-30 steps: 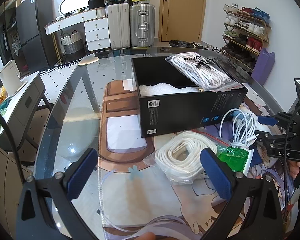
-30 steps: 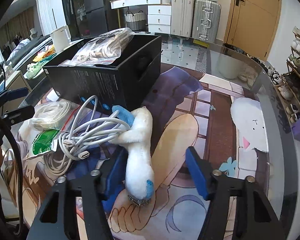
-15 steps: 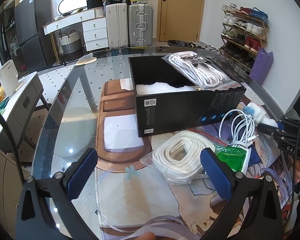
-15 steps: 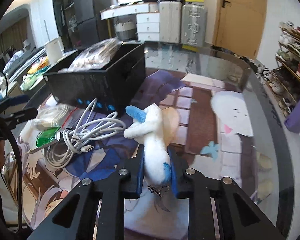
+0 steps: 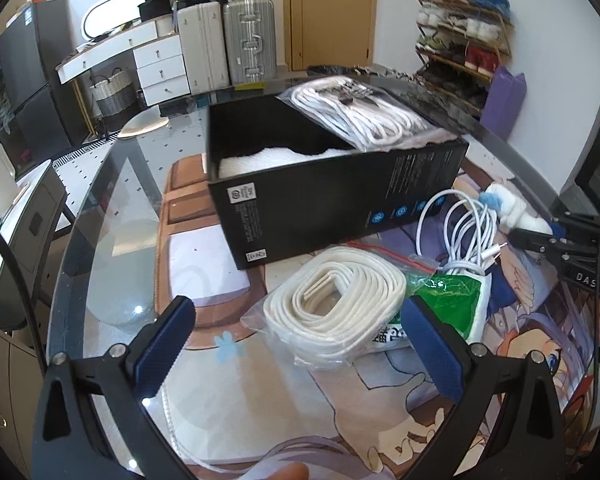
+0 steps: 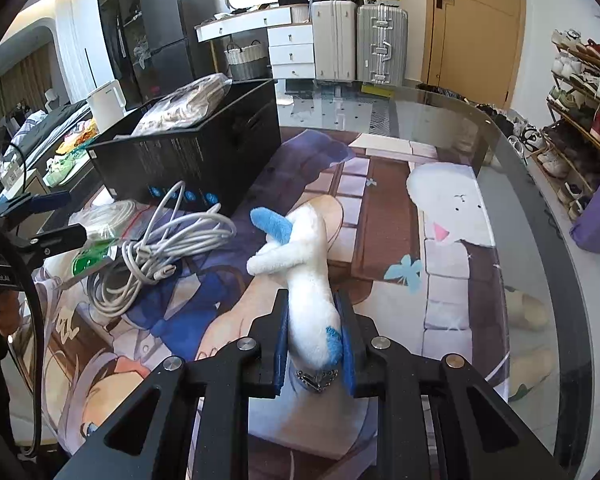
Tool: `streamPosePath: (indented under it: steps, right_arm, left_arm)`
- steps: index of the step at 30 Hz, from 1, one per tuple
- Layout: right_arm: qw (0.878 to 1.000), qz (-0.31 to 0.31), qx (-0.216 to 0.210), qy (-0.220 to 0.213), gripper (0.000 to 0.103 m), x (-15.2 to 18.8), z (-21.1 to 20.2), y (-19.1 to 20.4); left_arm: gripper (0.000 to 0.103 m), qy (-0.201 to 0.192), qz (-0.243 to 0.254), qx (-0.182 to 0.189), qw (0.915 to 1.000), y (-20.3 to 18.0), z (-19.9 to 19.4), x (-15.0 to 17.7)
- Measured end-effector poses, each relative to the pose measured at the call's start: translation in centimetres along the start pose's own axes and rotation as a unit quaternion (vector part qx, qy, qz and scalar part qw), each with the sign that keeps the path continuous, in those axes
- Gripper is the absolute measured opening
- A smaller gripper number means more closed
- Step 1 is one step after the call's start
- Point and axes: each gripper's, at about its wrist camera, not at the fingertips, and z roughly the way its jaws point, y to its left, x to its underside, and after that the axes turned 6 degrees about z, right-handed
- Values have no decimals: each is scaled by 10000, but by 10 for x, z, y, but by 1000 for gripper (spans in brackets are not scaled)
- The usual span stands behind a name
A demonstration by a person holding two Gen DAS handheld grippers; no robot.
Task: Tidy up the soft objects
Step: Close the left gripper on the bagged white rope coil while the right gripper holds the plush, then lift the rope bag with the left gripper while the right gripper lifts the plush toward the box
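We saw a bright, daylit room in both views. The glass bench [image 5: 100, 208] threw back pale sheen and a small hard glint near the left claw [image 5: 296, 344], whose near pad [image 5: 160, 344] carried a white hotspot. Shadows under the black box [image 5: 320, 216] were soft and short. The fisheye lens bent the walls and the door [image 6: 476, 20] into curves, and black vignette closed the corners. The shoe rack [image 5: 460, 40] looked smeared in the left view; the right view was sharper, with the near claw arms dark.
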Motion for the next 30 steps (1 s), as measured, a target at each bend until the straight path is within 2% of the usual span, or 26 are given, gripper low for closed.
streamPosePath:
  steps: [15,18,21,23,26,30]
  right_arm:
    - [10000,-43,-72,17,22,-1,1,1]
    - [9999,-41,-100,15,22,-1,0,0]
    - [9999,-43,-114,11,22,-1,1,-1]
    - [9999,-53,-116,8,22,0,1,-1]
    - [9999,-49,-121,2,22,0,1,-1]
    - [9999,-51,-139,-29,22,0,0,-1]
  left_arm:
    - [101,275,262,240,9990,1,17,-6]
    - [90,284,309,344,9985,-1,17,-6]
    - [73,251,358,477,9979,-4,14,-5]
    - [58,201,469,462,9976,-9,11,-2]
    - [45,154,577,411,9974,-13,7,2]
    - [36,80,503,500,9975,-11,1,5]
